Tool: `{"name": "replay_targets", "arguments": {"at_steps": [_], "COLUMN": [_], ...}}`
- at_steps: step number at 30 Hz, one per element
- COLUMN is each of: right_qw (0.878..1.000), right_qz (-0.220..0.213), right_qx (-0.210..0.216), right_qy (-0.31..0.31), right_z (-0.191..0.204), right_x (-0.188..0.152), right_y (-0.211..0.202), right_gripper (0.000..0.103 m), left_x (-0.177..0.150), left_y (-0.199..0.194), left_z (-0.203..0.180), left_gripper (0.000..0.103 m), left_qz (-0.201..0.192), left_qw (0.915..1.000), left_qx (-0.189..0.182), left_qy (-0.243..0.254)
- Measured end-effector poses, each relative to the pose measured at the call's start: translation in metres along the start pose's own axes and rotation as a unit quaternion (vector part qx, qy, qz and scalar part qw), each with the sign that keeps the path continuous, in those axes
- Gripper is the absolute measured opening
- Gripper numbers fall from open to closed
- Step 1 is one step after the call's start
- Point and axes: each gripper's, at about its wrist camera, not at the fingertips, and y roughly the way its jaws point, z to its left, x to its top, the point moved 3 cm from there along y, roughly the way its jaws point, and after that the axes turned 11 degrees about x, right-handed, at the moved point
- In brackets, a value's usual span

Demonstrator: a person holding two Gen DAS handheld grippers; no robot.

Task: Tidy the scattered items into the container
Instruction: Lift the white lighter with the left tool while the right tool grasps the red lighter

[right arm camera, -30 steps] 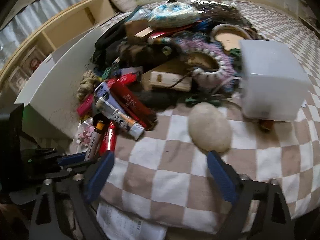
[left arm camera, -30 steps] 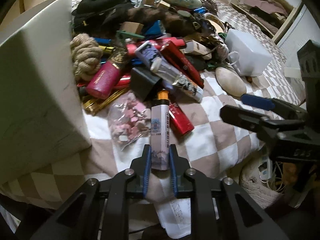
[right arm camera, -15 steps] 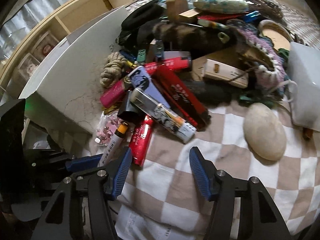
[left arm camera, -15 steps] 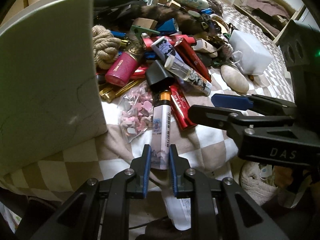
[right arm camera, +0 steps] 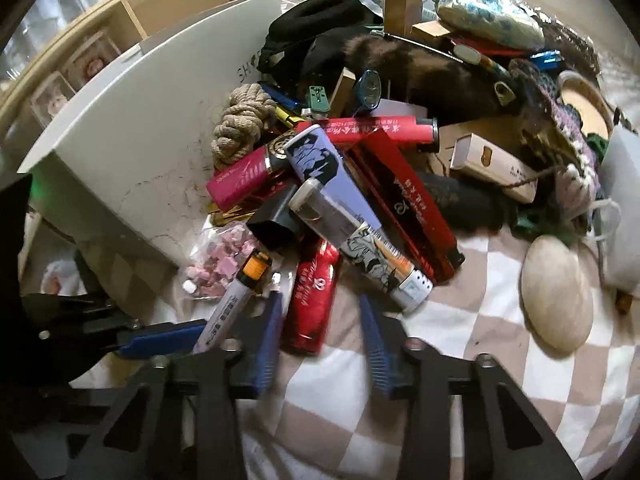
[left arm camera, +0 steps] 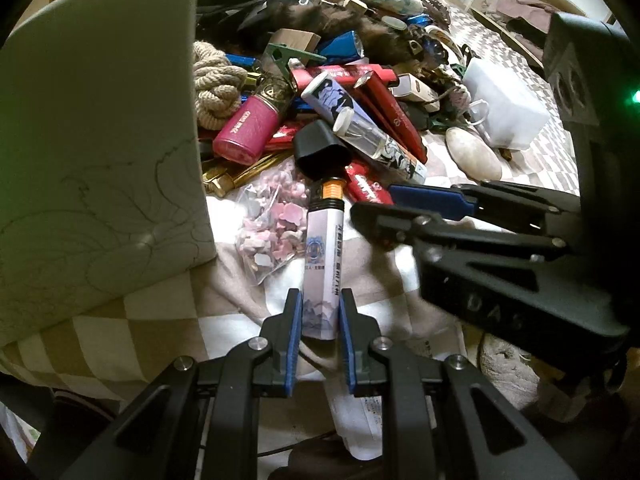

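Blue pads of my left gripper [left arm camera: 318,330] are clamped on the lower end of a white printed tube [left arm camera: 322,264], whose orange-and-black neck points away from me toward the heap. My right gripper [right arm camera: 320,334] is just beside it, jaws closing around the near end of a red tube [right arm camera: 310,300] that lies flat on the checked bedspread [right arm camera: 460,380]; the pads look not quite on it yet, so I would not call it held.

Just past the white tube lies a clear bag of pink bits [left arm camera: 272,228], and a black cap [left arm camera: 322,146] sits at the tube's far tip. Beyond those, the pile proper: a long clear tube with comic print [right arm camera: 360,248], a dark red flat box [right arm camera: 404,208], a pink bottle [left arm camera: 248,130], a knot of rope [right arm camera: 240,124], and farther back dark fur, small cartons and a patterned pouch. Off to the right rest a pale oval stone [right arm camera: 556,296] and a white plastic box [left arm camera: 504,108].

On the left stands the white container [left arm camera: 100,152], its wall touching the heap (I see only its outside, so what is already in it I cannot tell). By my reckoning the job is barely begun: nearly everything visible lies loose on the bed, and one item is in hand with none of it yet over the container
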Motion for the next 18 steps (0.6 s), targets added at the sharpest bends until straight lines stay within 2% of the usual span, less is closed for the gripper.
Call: {"name": "replay_targets", "arguments": {"at_steps": [2, 6, 10, 15, 18], "right_qw": [1.000, 0.998, 0.997, 0.996, 0.998], "right_qz": [0.000, 0.004, 0.007, 0.008, 0.002], "right_qx": [0.012, 0.052, 0.069, 0.071, 0.052], "right_qy": [0.008, 0.034, 0.045, 0.047, 0.039], "right_z": [-0.003, -0.011, -0.016, -0.021, -0.025], "right_x": [0.001, -0.004, -0.011, -0.023, -0.029], "right_y": [-0.002, -0.007, -0.012, -0.020, -0.027], "right_gripper": [0.023, 0.023, 0.023, 0.023, 0.023], "left_x": [0.000, 0.002, 0.004, 0.009, 0.011], "left_y": [0.001, 0.003, 0.004, 0.006, 0.007], "left_z": [-0.001, -0.003, -0.007, -0.013, -0.018], "left_gripper": [0.019, 0.019, 0.019, 0.019, 0.022], "left_qz": [0.001, 0.003, 0.004, 0.005, 0.001], "left_qw": [1.0000, 0.9999, 0.9997, 0.9992, 0.9985], "left_qx": [0.003, 0.010, 0.021, 0.038, 0.051], "left_qy": [0.001, 0.003, 0.007, 0.012, 0.021]}}
